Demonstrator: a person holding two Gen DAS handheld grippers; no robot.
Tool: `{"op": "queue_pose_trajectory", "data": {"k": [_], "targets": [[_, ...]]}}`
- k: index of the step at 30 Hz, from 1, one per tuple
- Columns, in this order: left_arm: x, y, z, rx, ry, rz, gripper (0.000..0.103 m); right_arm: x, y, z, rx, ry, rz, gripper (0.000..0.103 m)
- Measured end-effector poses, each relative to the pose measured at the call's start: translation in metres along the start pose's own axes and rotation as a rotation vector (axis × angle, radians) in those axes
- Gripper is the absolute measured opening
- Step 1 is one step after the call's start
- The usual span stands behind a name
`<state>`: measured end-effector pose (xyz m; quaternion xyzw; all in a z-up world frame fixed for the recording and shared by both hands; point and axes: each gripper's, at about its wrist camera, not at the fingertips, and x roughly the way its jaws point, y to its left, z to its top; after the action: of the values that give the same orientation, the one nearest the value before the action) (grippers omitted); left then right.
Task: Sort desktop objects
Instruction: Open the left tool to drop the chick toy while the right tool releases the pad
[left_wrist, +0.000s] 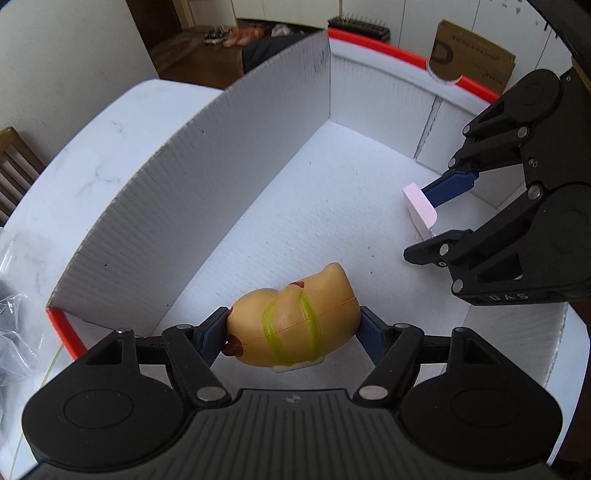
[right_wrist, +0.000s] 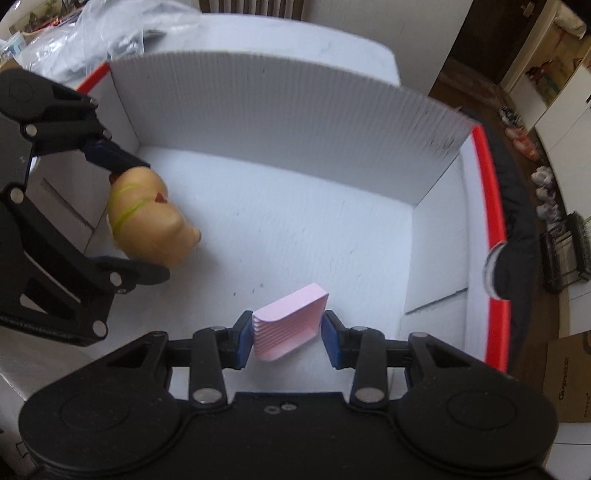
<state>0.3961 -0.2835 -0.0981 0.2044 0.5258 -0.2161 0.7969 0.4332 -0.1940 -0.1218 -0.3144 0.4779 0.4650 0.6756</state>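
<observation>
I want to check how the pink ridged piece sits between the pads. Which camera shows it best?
The right wrist view: the pink ridged piece lies centred and close between the right gripper pads, its ridges and top face plain. The left wrist view shows it only side-on and small, partly covered by one blue finger.

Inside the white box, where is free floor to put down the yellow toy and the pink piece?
Most of the box floor is bare: the wide middle between the yellow toy and the pink ribbed piece, and the strip along the corrugated wall. It is crowded only at the left gripper and the right gripper.
</observation>
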Motion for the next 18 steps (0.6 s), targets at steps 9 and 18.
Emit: {"op": "queue_pose_trajectory", "data": {"k": [9,18], "targets": [[0.012,-0.004,0.004,0.036,0.115,0.0,0.073,0.012,0.001,0.005,-0.033,0.068,0.004,0.038],[0.013,-0.003,0.005,0.021,0.136,-0.03,0.074,0.001,0.0,0.002,-0.041,0.043,0.015,0.057]]}}
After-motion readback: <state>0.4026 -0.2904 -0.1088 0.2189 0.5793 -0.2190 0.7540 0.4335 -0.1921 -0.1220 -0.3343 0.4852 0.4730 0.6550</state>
